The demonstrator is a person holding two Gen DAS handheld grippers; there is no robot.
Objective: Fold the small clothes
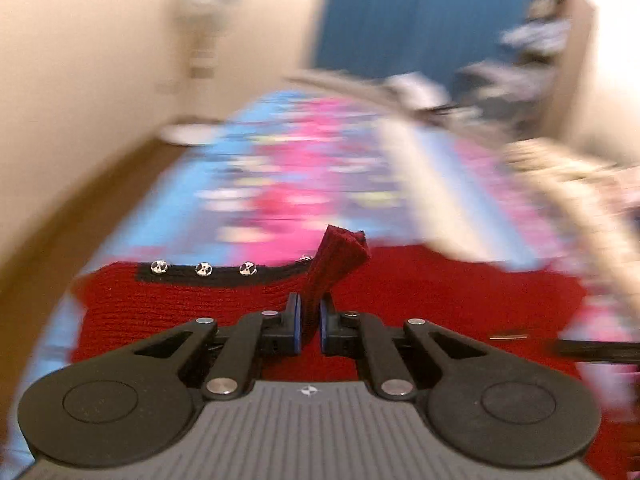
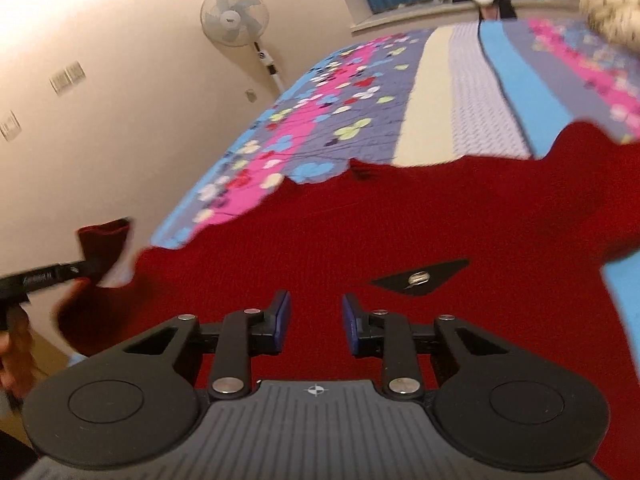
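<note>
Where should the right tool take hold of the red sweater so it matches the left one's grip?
Grip the red sweater at its raised far-right corner, coming from above. That edge lifts off the bedspread, so a pad can slip under, whereas the open right tool now hovers over flat knit.

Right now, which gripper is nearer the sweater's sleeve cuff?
Left. The left gripper is shut on the cuff, lifting it. The right gripper hovers open over the sweater body, apart from it.

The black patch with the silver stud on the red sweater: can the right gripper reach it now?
Probably yes. The right gripper is open over the red sweater, and nothing covers the black patch just ahead.
</note>
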